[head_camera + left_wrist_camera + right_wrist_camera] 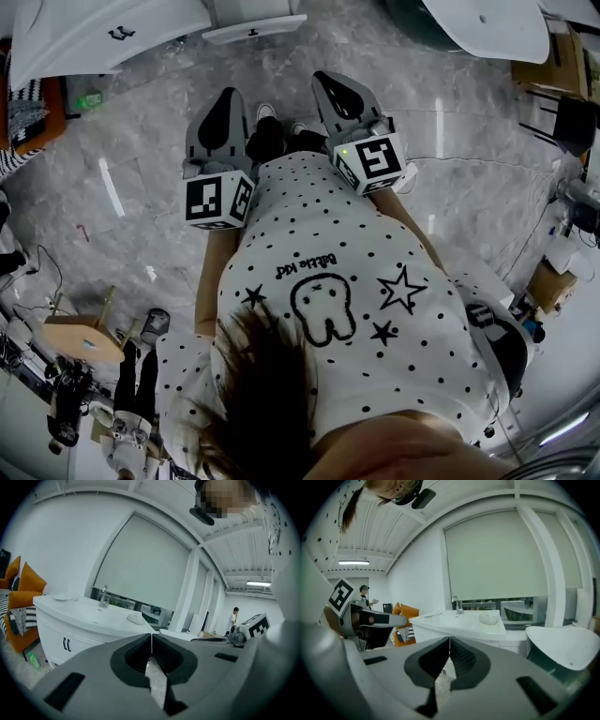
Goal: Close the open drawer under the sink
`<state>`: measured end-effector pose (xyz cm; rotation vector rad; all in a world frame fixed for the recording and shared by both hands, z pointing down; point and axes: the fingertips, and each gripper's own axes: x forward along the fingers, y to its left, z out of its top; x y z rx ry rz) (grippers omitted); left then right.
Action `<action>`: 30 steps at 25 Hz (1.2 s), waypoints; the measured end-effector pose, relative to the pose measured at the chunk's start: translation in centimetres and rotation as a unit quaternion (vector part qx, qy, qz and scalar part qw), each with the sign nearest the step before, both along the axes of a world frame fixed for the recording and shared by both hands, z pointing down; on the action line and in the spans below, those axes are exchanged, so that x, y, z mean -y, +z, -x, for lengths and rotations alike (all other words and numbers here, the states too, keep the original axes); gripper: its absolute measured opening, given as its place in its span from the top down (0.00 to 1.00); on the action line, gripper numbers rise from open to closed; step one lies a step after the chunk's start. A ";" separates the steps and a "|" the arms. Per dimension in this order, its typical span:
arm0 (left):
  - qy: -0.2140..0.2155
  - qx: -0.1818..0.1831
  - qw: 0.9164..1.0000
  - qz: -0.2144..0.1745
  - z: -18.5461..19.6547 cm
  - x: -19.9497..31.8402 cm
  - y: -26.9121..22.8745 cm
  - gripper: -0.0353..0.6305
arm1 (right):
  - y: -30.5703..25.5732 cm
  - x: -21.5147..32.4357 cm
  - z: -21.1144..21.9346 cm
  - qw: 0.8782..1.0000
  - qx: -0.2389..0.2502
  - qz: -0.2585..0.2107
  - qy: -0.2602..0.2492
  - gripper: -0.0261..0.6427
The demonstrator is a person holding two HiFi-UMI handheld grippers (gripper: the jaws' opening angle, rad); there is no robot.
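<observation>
Left claw (223, 98) and right claw (330, 82) are both clenched empty and aimed at the far sink cabinet (70, 630), I'd guess to shove the drawer (253, 31).

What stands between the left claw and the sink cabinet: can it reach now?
Probably not from here. The left claw, shut and empty, is short of the sink cabinet, with only marble floor between. Nothing blocks it; the person would need to step closer.

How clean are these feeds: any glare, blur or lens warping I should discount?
Head view: bright glare streaks on the marble floor; edges bow. Left gripper view: fisheye curves the window blind, corners black, sink cabinet sharp. Right gripper view: same warping, even light, faucet clear.
</observation>
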<state>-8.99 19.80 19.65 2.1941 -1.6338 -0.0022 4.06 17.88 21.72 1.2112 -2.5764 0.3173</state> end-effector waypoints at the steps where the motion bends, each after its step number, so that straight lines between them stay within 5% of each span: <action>1: 0.000 0.000 1.000 0.000 0.5 0.2 0.1 0.93 | 0.1 0.2 0.4 1.000 0.000 -0.001 0.004 0.94; 23: -0.024 0.006 1.000 0.013 0.8 3.0 0.5 0.93 | 0.0 3.1 -0.1 1.000 0.001 0.011 0.002 0.94; 30: 0.000 0.020 1.000 0.012 -1.6 5.0 0.0 0.93 | -0.3 5.1 -1.0 1.000 -0.001 0.013 -0.005 0.94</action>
